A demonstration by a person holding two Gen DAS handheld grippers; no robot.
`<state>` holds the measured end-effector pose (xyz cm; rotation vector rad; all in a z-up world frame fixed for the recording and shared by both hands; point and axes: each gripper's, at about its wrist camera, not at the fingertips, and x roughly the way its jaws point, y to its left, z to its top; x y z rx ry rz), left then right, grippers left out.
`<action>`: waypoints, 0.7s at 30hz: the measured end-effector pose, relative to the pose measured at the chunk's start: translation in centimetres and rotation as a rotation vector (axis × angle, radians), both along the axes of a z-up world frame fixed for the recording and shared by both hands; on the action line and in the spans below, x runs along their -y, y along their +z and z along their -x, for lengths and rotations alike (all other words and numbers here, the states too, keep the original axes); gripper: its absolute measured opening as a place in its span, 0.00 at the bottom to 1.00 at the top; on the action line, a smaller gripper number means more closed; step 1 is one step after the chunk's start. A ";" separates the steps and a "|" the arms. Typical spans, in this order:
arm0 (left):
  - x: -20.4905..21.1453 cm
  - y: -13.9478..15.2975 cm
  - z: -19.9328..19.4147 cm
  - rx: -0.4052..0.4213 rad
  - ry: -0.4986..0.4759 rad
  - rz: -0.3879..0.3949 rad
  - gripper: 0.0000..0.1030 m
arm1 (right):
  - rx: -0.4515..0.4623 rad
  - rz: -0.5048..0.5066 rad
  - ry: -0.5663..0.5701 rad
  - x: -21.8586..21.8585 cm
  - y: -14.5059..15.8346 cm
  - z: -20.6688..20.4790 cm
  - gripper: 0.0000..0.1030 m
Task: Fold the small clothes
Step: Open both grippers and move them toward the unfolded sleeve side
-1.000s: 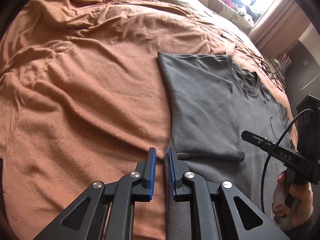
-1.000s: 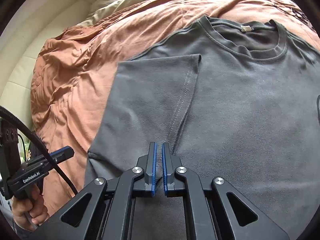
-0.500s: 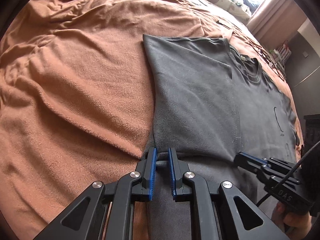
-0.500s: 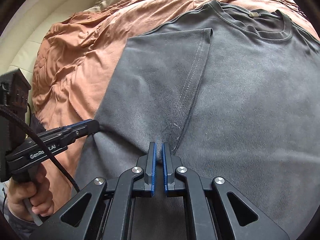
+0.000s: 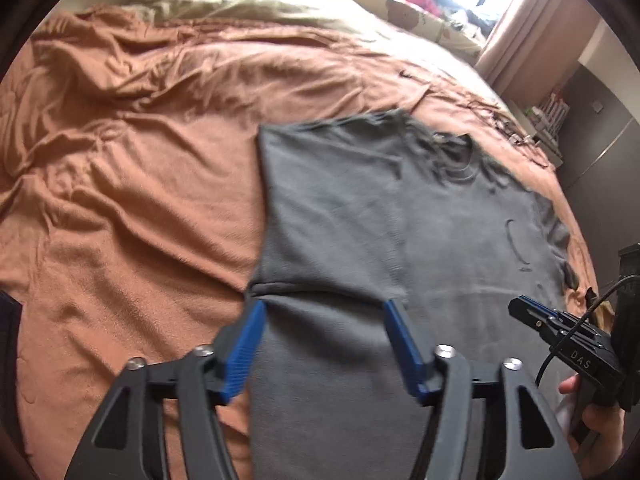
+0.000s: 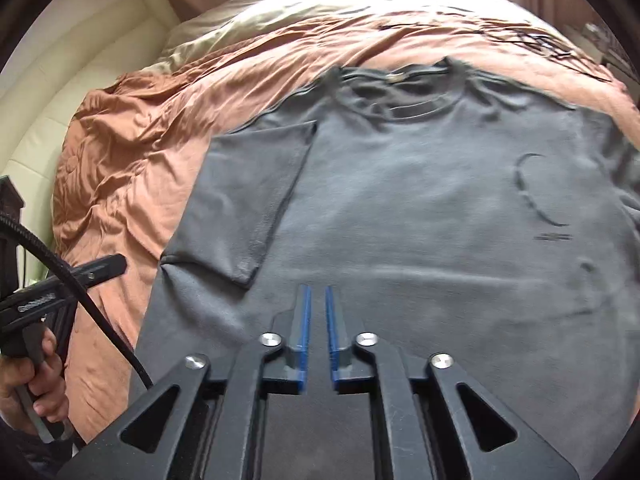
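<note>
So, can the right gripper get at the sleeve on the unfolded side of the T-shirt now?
Probably yes: the right gripper hangs above the grey T-shirt, and nothing lies between it and that sleeve.

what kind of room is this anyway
Most likely a bedroom. A grey t-shirt lies spread on a bed covered with a rumpled orange blanket, a padded cream headboard curves behind it, and curtains hang beside a bright window.

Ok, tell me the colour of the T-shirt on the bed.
Dark grey T-shirt; shows best in the right wrist view.
</note>
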<state>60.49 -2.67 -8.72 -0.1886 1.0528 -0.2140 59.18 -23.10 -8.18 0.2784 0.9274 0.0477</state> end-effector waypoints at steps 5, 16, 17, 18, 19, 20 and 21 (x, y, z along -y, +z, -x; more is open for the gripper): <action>3.3 3.6 1.7 0.089 -0.037 0.021 0.89 | 0.091 0.049 -0.057 2.1 3.7 4.6 0.76; 12.1 7.4 3.9 0.171 -0.137 0.013 1.00 | 0.132 0.019 -0.219 9.2 6.4 12.5 0.88; 12.7 7.5 4.0 0.173 -0.145 0.012 1.00 | 0.134 0.010 -0.230 9.8 6.4 13.0 0.88; 13.7 7.6 4.0 0.176 -0.157 0.014 1.00 | 0.136 -0.009 -0.239 10.4 6.3 13.4 0.88; 14.5 7.6 4.1 0.178 -0.167 0.019 1.00 | 0.133 -0.019 -0.244 11.0 6.3 13.6 0.88; 15.1 7.6 4.2 0.178 -0.174 0.021 1.00 | 0.128 -0.023 -0.248 11.5 6.2 14.0 0.88; 15.9 7.7 4.2 0.179 -0.183 0.023 1.00 | 0.125 -0.027 -0.246 11.9 6.2 14.2 0.88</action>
